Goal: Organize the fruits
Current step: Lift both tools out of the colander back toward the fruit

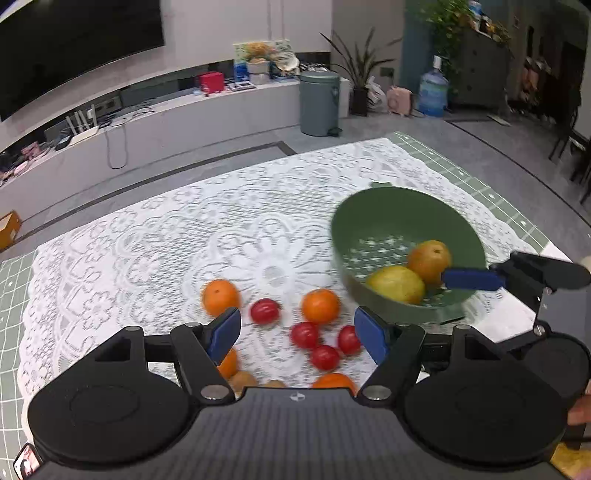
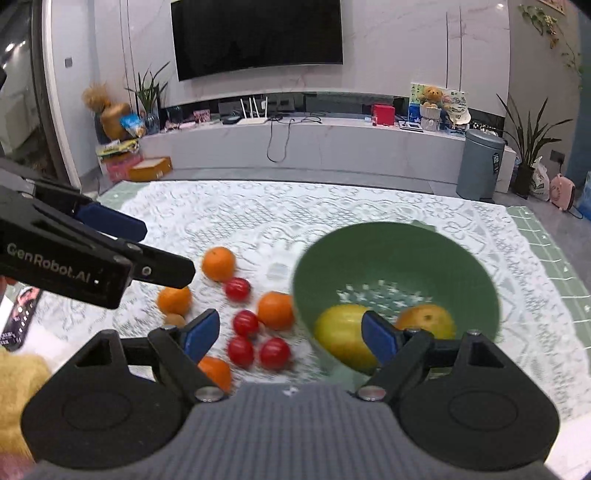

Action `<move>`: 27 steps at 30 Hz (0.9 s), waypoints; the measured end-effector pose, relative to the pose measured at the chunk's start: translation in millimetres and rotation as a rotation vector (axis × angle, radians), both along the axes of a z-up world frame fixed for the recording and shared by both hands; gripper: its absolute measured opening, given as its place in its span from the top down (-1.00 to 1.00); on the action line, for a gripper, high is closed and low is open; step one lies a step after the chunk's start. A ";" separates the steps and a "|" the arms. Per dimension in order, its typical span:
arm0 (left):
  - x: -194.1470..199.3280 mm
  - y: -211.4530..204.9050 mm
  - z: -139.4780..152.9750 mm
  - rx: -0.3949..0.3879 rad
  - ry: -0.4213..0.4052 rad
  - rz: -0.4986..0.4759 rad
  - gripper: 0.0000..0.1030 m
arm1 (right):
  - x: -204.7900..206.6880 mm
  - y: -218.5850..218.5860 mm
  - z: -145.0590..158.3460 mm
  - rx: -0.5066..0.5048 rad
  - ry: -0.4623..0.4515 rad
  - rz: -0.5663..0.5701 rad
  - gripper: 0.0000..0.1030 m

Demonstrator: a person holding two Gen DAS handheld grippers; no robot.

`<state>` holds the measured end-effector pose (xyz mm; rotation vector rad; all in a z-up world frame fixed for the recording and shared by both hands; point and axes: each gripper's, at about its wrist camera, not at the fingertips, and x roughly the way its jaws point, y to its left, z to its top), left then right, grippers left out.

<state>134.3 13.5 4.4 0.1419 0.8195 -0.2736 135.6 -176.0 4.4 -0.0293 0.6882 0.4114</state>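
- Left gripper [image 1: 297, 330] is wide open, empty, over tomatoes [image 1: 304, 335].
- Right gripper [image 2: 291, 334] is wide open, empty, beside the green bowl [image 2: 399, 243] holding two fruits.

You face a pale wall carrying a dark television [image 2: 258, 35]; below runs a long white media shelf [image 2: 332, 144], with a grey bin [image 2: 479, 164] and potted plant [image 2: 528, 144] on grey floor

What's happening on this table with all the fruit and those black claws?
A person is sorting fruit with a handheld claw in each hand. The green bowl already holds a yellow fruit and an orange one. Oranges and small red tomatoes lie loose on the lace cloth. The left claw and right claw are both open, holding nothing.
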 end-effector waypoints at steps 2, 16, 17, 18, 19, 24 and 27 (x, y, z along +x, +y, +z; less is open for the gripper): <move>-0.4 11.0 -1.8 -0.015 -0.006 0.014 -0.62 | -0.8 8.9 -2.1 0.017 -0.006 0.011 -0.57; -3.4 85.0 -40.0 -0.183 -0.011 0.127 -0.59 | -11.3 61.8 -33.7 -0.056 -0.079 0.034 -0.48; -4.1 88.1 -43.5 -0.193 -0.012 0.132 -0.59 | -12.0 65.0 -36.4 -0.068 -0.074 0.038 -0.46; -4.7 90.9 -46.5 -0.203 -0.012 0.135 -0.59 | -13.4 68.0 -39.1 -0.077 -0.071 0.041 -0.43; -5.7 92.7 -49.4 -0.213 -0.011 0.136 -0.56 | -14.0 70.8 -41.6 -0.084 -0.064 0.045 -0.38; -9.2 91.0 -61.9 -0.217 0.007 0.104 -0.54 | -9.6 75.8 -52.2 -0.118 -0.019 0.041 -0.25; -9.7 87.0 -67.7 -0.182 0.017 0.100 -0.54 | -8.3 74.2 -55.0 -0.115 0.011 0.049 -0.23</move>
